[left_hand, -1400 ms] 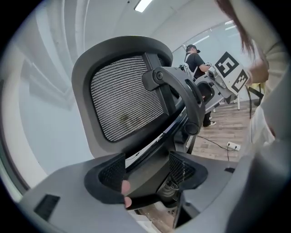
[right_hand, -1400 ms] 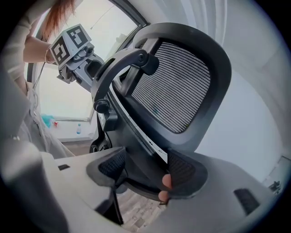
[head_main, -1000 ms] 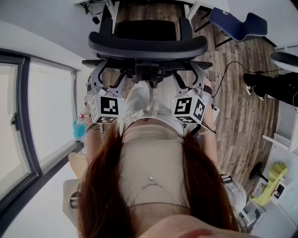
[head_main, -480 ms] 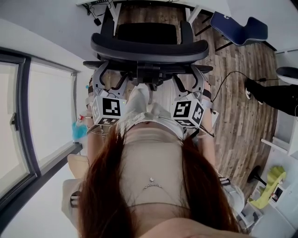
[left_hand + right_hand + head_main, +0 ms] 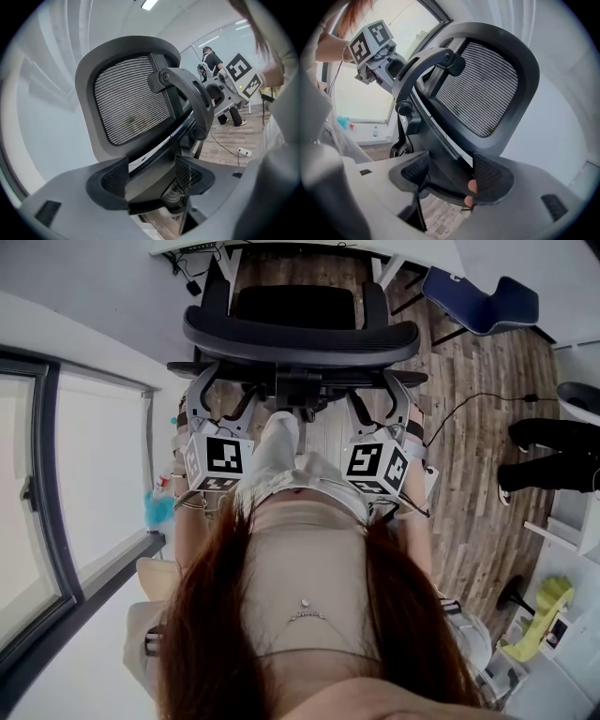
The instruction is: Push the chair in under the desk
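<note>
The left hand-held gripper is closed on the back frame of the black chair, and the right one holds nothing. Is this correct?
No. The right hand-held gripper is also closed on the back frame of the black chair, as the right gripper view shows. The left hand-held gripper is closed on it, as you said.

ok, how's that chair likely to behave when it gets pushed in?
Probably heavy and stiff: the chair has a thick frame behind its mesh back. The left gripper and right gripper clamp that rear frame, so the back may rock a little first. The plank floor looks smooth, so it should glide.
</note>
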A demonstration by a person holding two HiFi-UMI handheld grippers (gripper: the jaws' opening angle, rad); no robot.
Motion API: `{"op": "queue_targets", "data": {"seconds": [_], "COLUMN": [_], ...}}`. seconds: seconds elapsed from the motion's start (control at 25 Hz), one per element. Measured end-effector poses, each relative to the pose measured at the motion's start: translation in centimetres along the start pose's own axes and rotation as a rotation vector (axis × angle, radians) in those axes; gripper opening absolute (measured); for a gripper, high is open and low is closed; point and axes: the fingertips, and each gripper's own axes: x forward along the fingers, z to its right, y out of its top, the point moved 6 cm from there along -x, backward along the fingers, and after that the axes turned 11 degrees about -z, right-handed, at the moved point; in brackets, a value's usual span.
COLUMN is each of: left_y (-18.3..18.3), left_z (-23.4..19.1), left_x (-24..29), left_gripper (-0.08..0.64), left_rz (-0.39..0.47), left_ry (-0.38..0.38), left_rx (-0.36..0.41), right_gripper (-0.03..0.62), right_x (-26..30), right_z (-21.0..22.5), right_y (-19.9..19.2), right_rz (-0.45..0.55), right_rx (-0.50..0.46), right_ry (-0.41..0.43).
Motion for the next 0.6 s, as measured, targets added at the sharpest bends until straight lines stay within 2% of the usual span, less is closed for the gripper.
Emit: {"op": "queue_targets", "data": {"seconds": [0.6], "left_y": [0.8], "left_z": [-1.4], "left_x": [2.3], "left_gripper": [0.301], "left_rz": [-0.001], "left_ry": [-0.001], "left_rx": [-0.001], "right_gripper": [0.291], "right_x": [2.2], "right_z": [1.2], "right_y": [0.7], "right_rz": [0.005], "right_rx": [0.006], "right_ry": [-0.003]}}
